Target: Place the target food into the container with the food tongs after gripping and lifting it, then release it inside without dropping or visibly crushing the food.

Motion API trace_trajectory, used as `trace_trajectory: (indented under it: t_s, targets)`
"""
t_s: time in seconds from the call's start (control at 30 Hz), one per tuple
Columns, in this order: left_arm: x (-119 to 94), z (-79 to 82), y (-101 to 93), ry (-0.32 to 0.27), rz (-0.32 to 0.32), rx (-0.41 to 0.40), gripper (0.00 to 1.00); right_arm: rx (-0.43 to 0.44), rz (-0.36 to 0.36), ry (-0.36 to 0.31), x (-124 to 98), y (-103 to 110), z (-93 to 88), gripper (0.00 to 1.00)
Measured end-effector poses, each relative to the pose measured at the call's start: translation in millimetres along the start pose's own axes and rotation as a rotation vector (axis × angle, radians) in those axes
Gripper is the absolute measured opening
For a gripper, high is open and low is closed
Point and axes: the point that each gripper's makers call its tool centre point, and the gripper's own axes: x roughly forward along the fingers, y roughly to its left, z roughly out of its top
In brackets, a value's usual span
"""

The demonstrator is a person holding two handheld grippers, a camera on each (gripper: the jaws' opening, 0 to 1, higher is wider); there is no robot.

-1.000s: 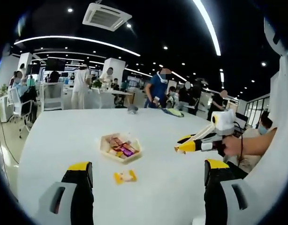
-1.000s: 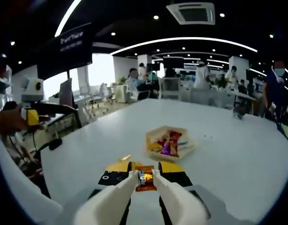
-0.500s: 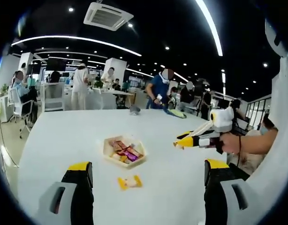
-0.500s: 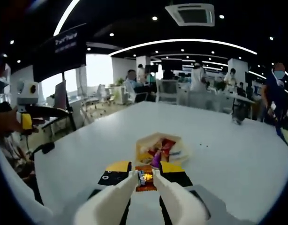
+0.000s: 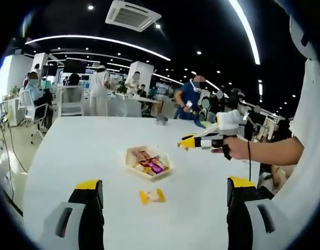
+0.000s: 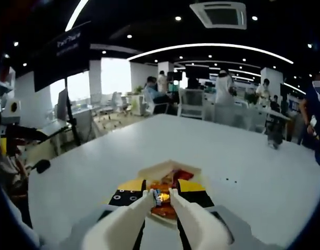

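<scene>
A shallow hexagonal tray holding several wrapped snacks stands in the middle of the white table. In front of it lies a loose yellow-wrapped snack. My left gripper is open wide, low over the table's near side, with nothing between its jaws. My right gripper reaches in from the right, just above and beside the tray, held by a hand. In the right gripper view, the white tongs of my right gripper are shut on a small orange wrapped snack, directly over the tray.
The round white table has bare room all around the tray. Several people, desks and office chairs stand beyond its far edge. A black microphone-like object lies off the table's left edge.
My right gripper has carried the orange snack forward, from short of the tray to right over it. The left gripper's jaws stay open; its view has shifted slightly.
</scene>
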Motion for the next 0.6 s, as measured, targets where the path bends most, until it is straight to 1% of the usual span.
trace_trajectory:
  t_s: [0.03, 0.1, 0.23, 0.3, 0.37, 0.4, 0.6]
  targets:
    - [-2.2, -0.7, 2.4, 0.003, 0.012, -0.005, 0.99, -0.003, 0.001, 0.000, 2.7, -1.0, 0.2, 0.22]
    - [-6.0, -2.2, 4.9, 0.011, 0.025, -0.008, 0.99, -0.001, 0.009, 0.001, 14.8, -5.9, 1.1, 0.22]
    - [-12.9, -1.1, 9.9, -0.001, 0.056, -0.024, 0.99, -0.008, 0.017, -0.003, 32.2, -15.2, 6.5, 0.22]
    - [-18.0, -1.4, 14.3, -0.007, 0.084, -0.035, 0.99, -0.005, 0.021, -0.004, 38.9, -17.9, 8.7, 0.22]
    - [-21.7, -3.0, 16.2, -0.005, 0.098, -0.039, 0.99, -0.025, 0.017, 0.004, 47.9, -24.5, 9.1, 0.22]
    - [-24.0, -4.2, 17.4, -0.002, 0.107, -0.038, 0.99, -0.018, 0.021, 0.003, 52.8, -26.9, 10.1, 0.22]
    - [-39.5, -7.7, 25.4, 0.000, 0.151, -0.048, 0.99, -0.038, 0.024, 0.009, 68.5, -28.3, 14.3, 0.23]
